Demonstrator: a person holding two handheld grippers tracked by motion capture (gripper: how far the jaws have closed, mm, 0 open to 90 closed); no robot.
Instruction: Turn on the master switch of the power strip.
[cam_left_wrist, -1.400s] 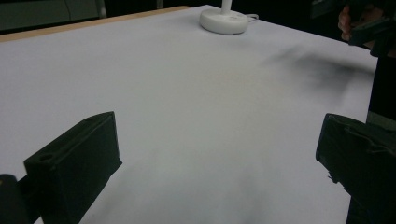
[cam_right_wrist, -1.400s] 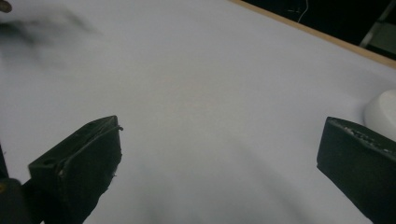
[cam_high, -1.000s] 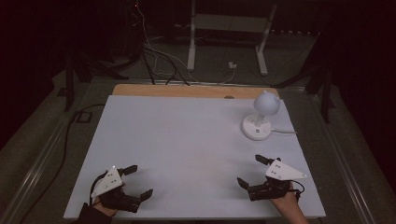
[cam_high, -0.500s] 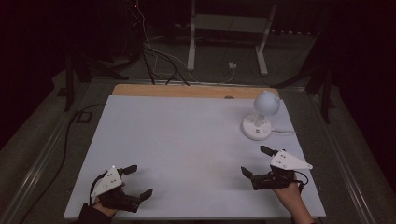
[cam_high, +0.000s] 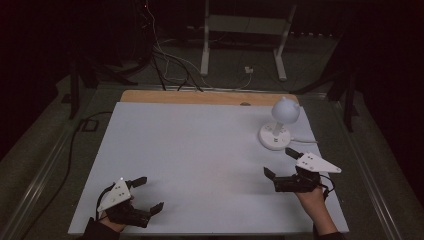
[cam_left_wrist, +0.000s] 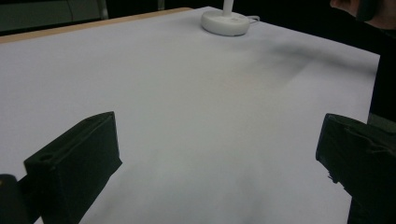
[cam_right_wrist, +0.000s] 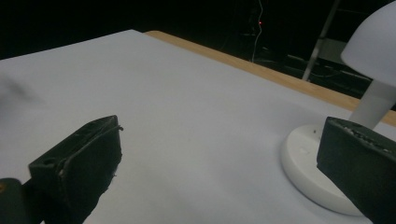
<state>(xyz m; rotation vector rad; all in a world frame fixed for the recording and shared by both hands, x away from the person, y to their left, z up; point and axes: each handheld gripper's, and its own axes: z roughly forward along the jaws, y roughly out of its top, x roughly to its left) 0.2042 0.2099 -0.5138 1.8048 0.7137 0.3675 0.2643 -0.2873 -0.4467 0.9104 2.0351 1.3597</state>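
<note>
Two hand-held grippers over a white table, a small white lamp at the far right.

The lamp stands upright on the table near its far right corner: a round, flat white base, a short white stem and a rounded white dome shade, with a thin white cord running off to the right. In the right gripper view the base lies just beside the right-hand finger and the shade sits above it. The right gripper is held just short of the lamp, fingers spread wide, holding nothing. The left gripper sits near the table's near left corner, well apart from the lamp, fingers likewise spread wide and holding nothing. A wooden strip edges the table's far side.
</note>
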